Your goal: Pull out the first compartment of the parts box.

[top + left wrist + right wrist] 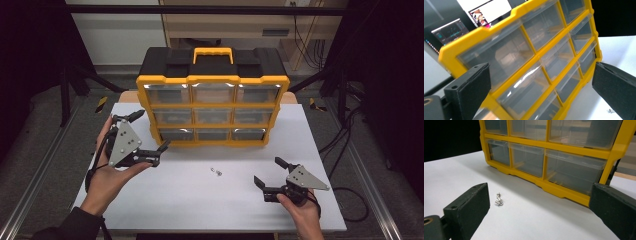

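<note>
A yellow and black drawer organiser [212,102] with clear drawers stands at the back of the white table [150,200]; all its drawers look closed. A couple of small metal screws [217,171] lie on the table in front of it. My left gripper [150,131] is held just left of the organiser, open and empty, and the left gripper view looks across the organiser's front [536,62]. My right gripper [269,172] rests low at the front right, open and empty, with the screws [499,200] lying beyond its left jaw and the organiser [564,162] behind.
Black frame rails run along both sides of the table, and cables trail on the floor at the right [345,145]. A monitor [451,32] glows far behind the organiser.
</note>
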Motion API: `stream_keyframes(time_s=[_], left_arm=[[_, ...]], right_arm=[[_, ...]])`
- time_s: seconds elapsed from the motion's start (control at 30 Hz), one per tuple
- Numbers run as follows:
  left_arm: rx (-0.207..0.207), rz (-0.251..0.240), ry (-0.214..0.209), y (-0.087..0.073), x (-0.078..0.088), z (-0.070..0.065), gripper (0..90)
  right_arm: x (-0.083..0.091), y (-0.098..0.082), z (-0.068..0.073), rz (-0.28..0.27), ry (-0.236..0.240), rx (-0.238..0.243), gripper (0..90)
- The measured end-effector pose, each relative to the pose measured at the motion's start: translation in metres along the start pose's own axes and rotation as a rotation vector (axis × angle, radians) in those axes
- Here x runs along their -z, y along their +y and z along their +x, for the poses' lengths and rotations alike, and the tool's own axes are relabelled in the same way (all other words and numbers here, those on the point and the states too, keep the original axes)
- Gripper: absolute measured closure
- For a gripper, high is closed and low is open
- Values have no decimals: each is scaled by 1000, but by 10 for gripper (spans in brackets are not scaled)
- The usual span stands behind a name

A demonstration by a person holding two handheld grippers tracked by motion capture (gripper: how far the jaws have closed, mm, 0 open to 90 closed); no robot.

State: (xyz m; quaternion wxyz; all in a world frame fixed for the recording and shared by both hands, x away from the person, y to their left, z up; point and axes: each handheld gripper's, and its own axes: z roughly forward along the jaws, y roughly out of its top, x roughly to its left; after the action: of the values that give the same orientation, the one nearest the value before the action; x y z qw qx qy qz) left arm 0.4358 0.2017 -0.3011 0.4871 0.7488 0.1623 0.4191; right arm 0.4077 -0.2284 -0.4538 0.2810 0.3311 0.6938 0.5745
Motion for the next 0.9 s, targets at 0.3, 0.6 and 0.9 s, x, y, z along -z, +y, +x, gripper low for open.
stream_keyframes(time_s=[0.3,0.6,0.9], left_arm=[[-45,-5,-19,18,-14,-8,30],[-114,24,7,29,-26,-13,43],[-164,42,62,34,-32,-12,50]], right_arm=[[1,0,-1,-2,1,-7,49],[1,0,-2,-1,-2,-10,49],[2,0,-2,-1,-1,-14,46]])
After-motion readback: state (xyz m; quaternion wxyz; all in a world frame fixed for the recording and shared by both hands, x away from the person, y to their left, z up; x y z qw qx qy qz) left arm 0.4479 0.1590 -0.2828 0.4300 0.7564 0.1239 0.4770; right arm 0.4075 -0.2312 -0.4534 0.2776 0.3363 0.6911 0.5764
